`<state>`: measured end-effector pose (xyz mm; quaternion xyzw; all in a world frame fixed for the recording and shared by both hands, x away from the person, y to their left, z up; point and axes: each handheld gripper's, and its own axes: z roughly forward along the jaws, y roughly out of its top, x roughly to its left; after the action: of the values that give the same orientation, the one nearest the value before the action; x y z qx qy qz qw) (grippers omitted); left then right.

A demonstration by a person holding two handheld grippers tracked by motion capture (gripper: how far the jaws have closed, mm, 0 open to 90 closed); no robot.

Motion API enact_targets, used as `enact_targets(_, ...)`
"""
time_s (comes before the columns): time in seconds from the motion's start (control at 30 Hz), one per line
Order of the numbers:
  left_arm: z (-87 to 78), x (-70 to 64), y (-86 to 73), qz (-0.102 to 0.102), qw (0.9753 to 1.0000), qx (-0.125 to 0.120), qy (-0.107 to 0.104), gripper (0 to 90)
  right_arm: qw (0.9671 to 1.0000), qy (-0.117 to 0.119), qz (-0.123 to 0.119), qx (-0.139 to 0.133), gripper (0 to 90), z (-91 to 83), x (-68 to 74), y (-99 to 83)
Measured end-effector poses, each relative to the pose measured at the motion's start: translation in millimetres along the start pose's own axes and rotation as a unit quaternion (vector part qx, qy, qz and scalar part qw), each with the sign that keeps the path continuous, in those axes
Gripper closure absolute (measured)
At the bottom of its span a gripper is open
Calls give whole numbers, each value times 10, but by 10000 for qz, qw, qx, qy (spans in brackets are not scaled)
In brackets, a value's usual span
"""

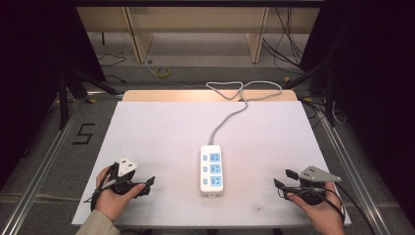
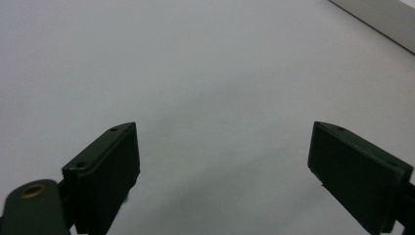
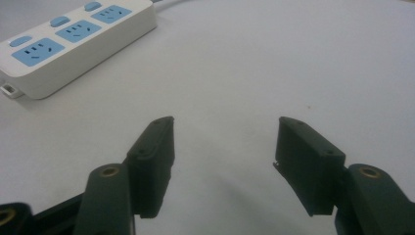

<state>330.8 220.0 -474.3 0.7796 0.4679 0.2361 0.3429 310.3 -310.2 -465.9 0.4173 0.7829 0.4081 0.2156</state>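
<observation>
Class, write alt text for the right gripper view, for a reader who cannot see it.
Two black jaws of the right gripper stand open over a white table, holding nothing. Beyond them, at upper left, lies a white power strip with three blue sockets, a blue switch beside each, and its grey cable running off the top edge.

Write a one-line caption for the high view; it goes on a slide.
White power strip lies mid-table between the left gripper and right gripper, both open and empty.

Left gripper [image 1: 146, 185]: black jaws, screw holes, brass-ringed pivot, grey plate
Right gripper [image 1: 285, 179]: same, black cable
Sleeve [image 1: 95, 224]: beige, at 7 o'clock
</observation>
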Motion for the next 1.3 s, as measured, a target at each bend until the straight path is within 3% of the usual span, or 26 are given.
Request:
enact_targets(0.57, 9, 27, -7, -16, 10000, 67, 35, 105, 9998, -74, -70, 179, 658, -12, -16, 57)
enact_targets(0.9, 14, 28, -10, -13, 10000, 76, 48, 107, 9994, -182, -193, 236, 900, -34, -36, 121)
enact_targets(1.3, 14, 25, -7, -7, 10000, 78, 55, 109, 9989, -140, -256, 363, 900, 4, -4, 188)
